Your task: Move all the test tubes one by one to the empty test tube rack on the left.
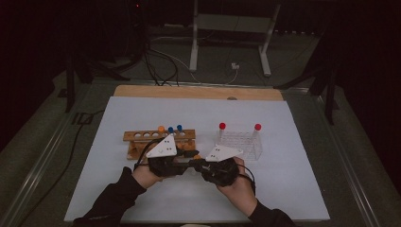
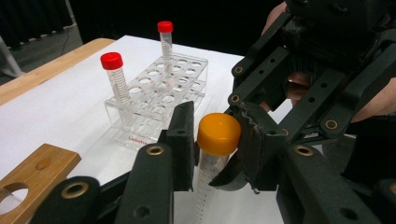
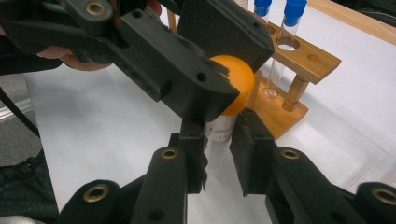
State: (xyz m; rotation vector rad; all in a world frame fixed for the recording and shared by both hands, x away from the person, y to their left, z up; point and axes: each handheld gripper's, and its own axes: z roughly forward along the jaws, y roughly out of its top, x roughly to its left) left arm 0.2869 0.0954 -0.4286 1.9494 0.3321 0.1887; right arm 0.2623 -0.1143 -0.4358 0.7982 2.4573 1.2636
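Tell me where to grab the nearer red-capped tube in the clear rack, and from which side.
Grip the red-capped tube just under its cap, coming from above. It leans in the clear rack, whose walls and grid enclose the lower body, so only the upper stretch stands free.

- The wooden rack (image 1: pixel 160 142) stands left of the clear rack (image 1: pixel 239 142) on the white sheet (image 1: pixel 142 198), the two apart.
- Three tubes (image 1: pixel 171 130) stand in the wooden rack's right end.
- Two tubes (image 2: pixel 117 84) stand in the clear rack's back corners.
- Both grippers, left gripper (image 1: pixel 187 163) and right gripper (image 1: pixel 195 165), meet in front of the racks, between them, around one capped tube (image 2: pixel 215 149).
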